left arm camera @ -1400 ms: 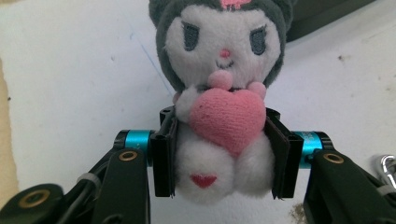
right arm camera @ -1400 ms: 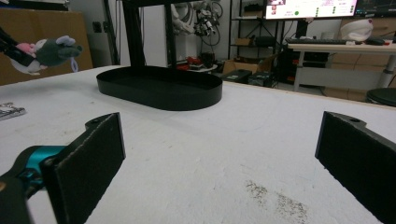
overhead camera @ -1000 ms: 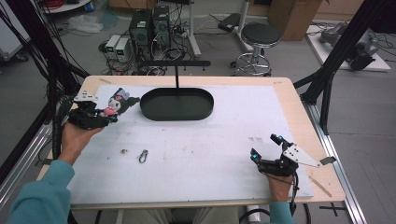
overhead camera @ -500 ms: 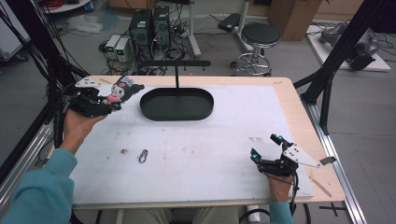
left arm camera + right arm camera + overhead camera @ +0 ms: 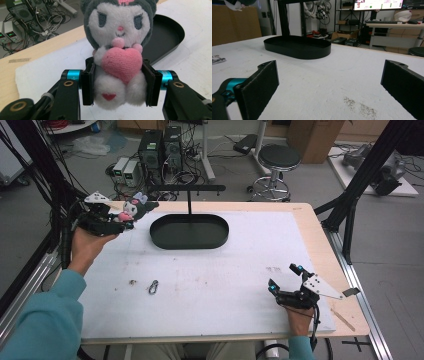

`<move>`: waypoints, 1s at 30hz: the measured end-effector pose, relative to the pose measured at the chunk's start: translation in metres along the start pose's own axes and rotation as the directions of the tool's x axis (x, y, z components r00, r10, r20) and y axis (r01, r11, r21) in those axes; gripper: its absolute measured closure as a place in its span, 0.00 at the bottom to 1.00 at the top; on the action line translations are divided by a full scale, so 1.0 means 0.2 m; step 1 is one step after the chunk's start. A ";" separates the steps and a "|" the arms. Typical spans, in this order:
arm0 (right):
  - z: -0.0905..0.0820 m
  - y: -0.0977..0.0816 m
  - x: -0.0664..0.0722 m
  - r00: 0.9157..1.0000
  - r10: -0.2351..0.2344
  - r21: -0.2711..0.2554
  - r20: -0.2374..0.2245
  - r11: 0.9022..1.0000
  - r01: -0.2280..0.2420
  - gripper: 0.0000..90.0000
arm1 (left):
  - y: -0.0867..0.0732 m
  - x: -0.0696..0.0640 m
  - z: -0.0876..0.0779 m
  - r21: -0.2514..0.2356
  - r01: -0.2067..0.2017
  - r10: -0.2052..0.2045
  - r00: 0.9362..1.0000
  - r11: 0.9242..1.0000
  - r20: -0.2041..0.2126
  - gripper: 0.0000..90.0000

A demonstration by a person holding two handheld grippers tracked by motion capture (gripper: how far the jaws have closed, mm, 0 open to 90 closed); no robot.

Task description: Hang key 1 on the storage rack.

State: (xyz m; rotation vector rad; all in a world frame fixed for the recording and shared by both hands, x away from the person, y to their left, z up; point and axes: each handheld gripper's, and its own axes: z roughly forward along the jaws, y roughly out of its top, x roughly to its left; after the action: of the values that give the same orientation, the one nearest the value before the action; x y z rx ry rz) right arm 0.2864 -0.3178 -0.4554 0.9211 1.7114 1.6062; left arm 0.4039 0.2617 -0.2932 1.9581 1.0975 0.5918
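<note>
A small plush toy [image 5: 117, 50] with a grey hood, white face and pink heart sits between the pads of my left gripper [image 5: 117, 83], which is shut on its body. In the high view the left gripper [image 5: 125, 217] holds the plush toy [image 5: 134, 207] in the air at the table's far left, just left of the black oval tray [image 5: 189, 231]. My right gripper [image 5: 286, 277] rests low at the table's near right, jaws wide open with nothing between them. The right gripper view looks across the white mat to the black oval tray [image 5: 297, 47].
A black stand post [image 5: 189, 202] with a crossbar rises behind the tray. A small metal carabiner [image 5: 153, 286] and a bit of debris [image 5: 133, 282] lie on the white mat [image 5: 225, 270] at the near left. Black frame struts stand at both table sides.
My left gripper has risen off the table with the plush toy and moved a little toward the tray. The right gripper has stayed put.
</note>
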 end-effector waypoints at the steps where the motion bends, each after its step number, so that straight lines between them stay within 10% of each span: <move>1: 0.00 0.00 0.00 1.000 0.001 0.000 -0.002 1.000 -0.001 0.01 | 0.01 0.00 0.00 -0.001 -0.003 0.003 1.000 1.000 0.001 0.59; 30: 0.00 0.00 0.00 1.000 0.008 -0.003 -0.001 1.000 -0.008 0.01 | 0.24 -0.01 0.11 0.005 -0.015 0.015 1.000 1.000 0.010 0.59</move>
State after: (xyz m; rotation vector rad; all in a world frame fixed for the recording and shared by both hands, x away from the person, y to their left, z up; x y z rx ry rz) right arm 0.2864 -0.3181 -0.4553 0.9273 1.7078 1.6147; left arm 0.4409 0.2357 -0.2666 1.9731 1.0799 0.5871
